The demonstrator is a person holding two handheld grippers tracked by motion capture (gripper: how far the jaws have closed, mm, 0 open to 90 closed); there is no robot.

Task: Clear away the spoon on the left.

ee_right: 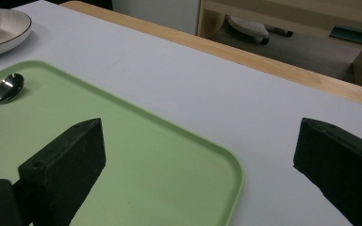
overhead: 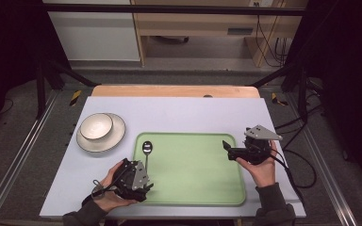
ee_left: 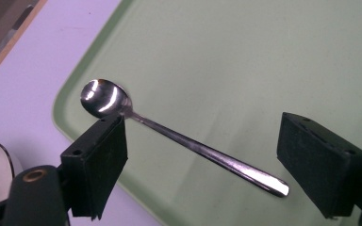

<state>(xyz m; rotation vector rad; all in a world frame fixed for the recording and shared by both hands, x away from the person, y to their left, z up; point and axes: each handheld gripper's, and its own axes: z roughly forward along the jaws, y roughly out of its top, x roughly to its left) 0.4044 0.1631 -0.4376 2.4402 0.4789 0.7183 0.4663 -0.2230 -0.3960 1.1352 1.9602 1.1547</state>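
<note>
Shiny metal spoon [ee_left: 169,134] lies flat on pale green plastic tray [ee_left: 245,61], bowl end near tray's left rim. Left gripper [ee_left: 202,165] jaws apart, straddling the handle, pads not touching. Right gripper [ee_right: 202,165] jaws wide apart, nothing between, over tray's right edge.

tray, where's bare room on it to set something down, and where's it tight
Most of the green tray is bare: the whole stretch from the spoon across to the right rim, where the right gripper hovers open. It is crowded along the left edge, where the spoon lies with the open left gripper over its handle. The mat beyond the tray's far rim, right of the bowl on its plate, is bare too.
</note>
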